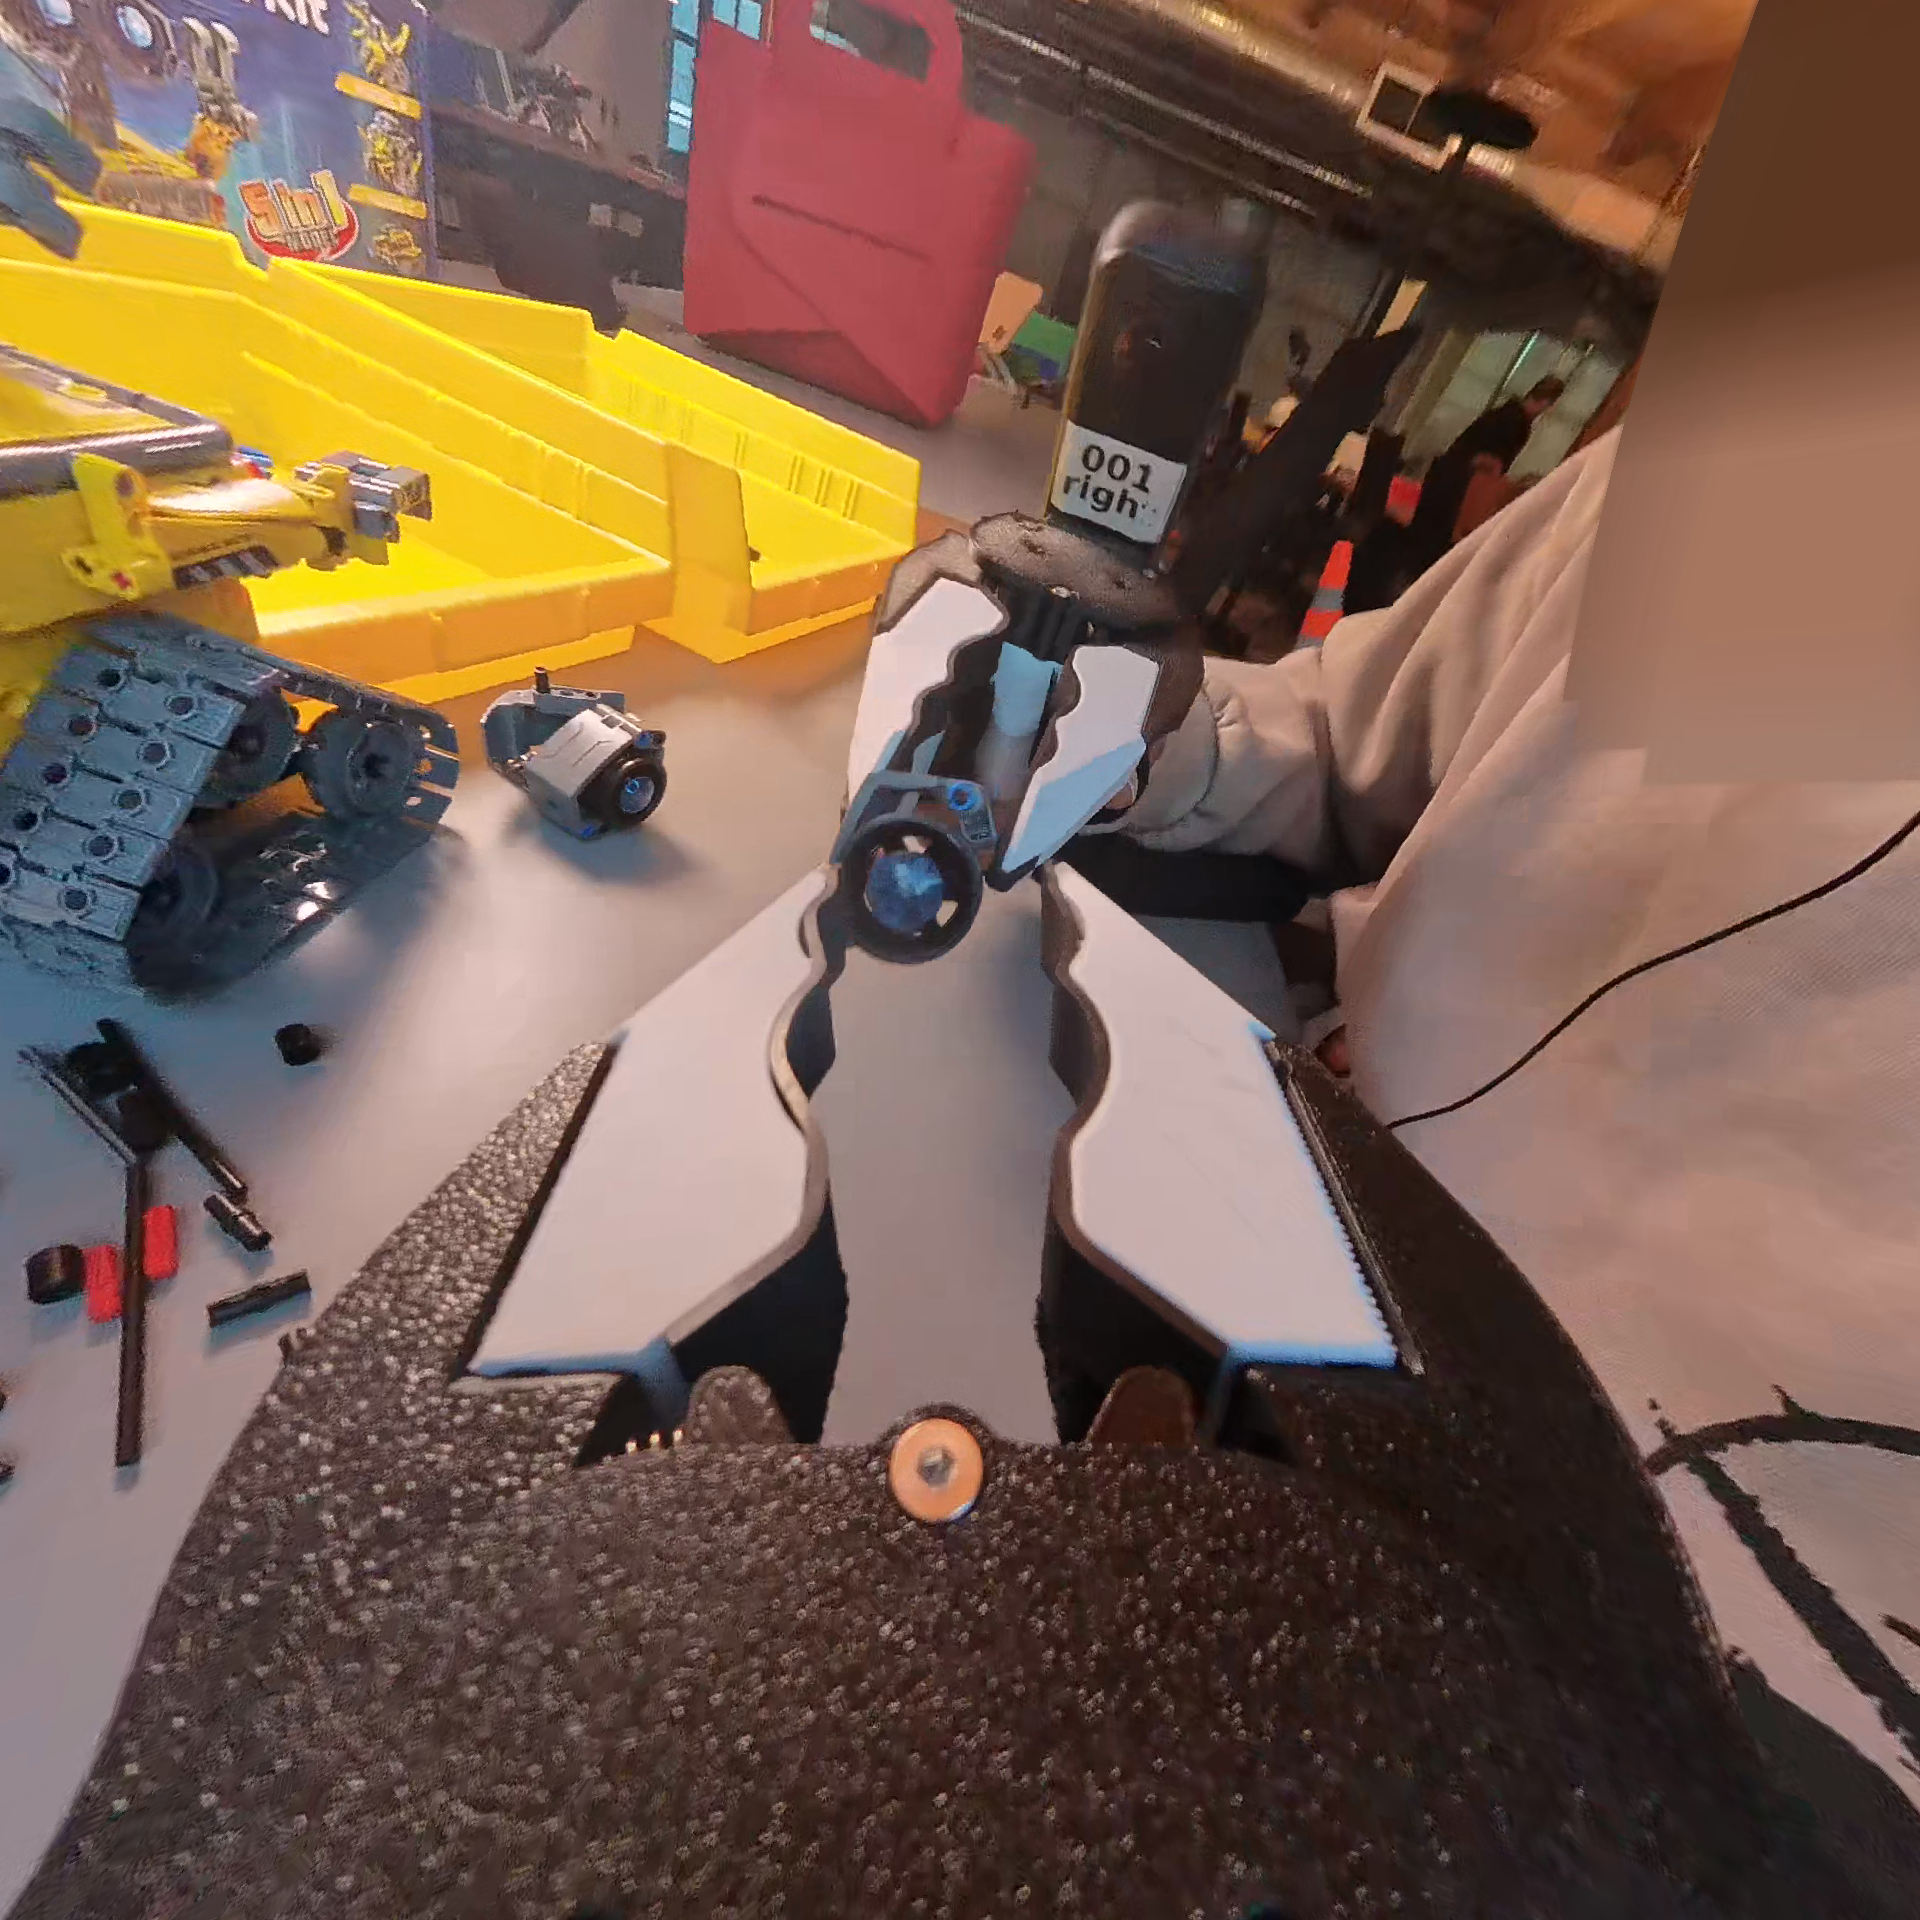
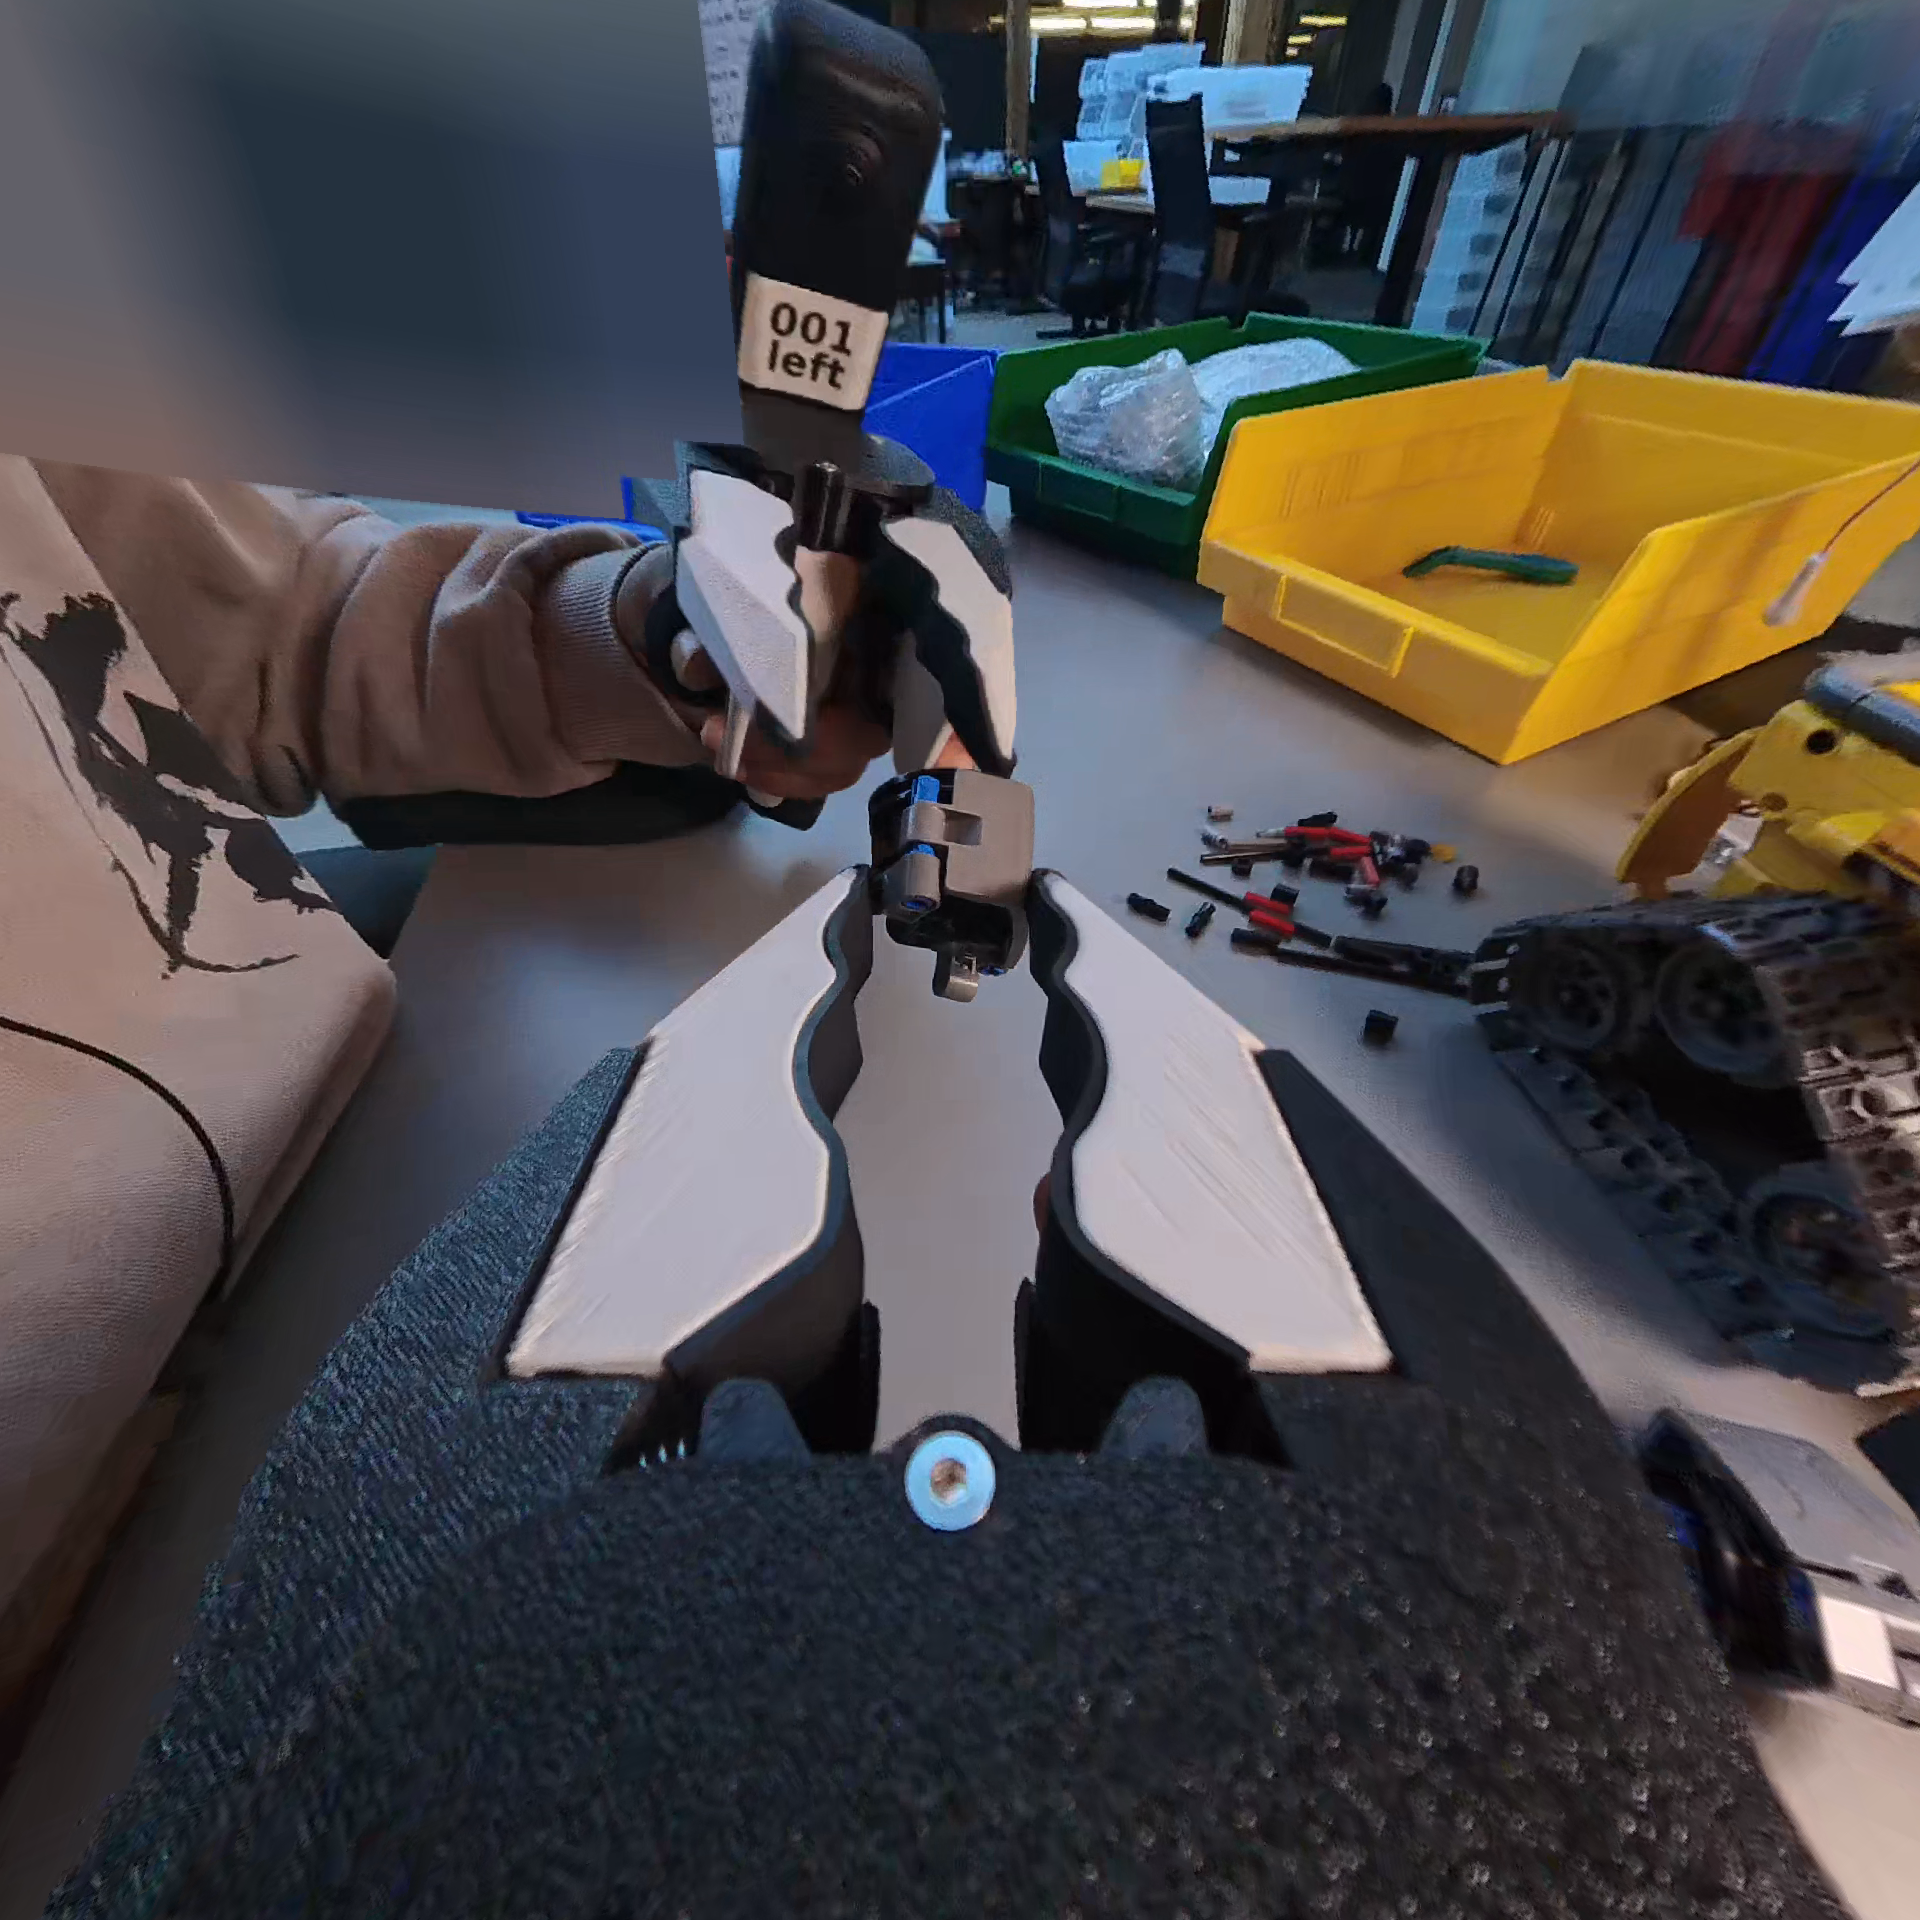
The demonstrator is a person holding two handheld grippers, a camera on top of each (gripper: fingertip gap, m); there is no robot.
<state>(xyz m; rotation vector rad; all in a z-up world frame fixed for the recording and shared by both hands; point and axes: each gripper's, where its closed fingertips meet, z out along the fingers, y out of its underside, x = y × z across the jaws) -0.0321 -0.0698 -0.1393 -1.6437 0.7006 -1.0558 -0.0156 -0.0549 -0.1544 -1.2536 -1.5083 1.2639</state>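
Left wrist view shows the tracked model in front of a yellow bin. Right of the model, the right gripper clamps a grey wheel block. The left gripper is spread, with one fingertip touching that block. A second block lies beside the model, and loose pins lie before it.

We see a grey and black wheel module with blue pins, white-faced black fingers, yellow bins, a green bin, a red bag, red and black pins on the grey desk.
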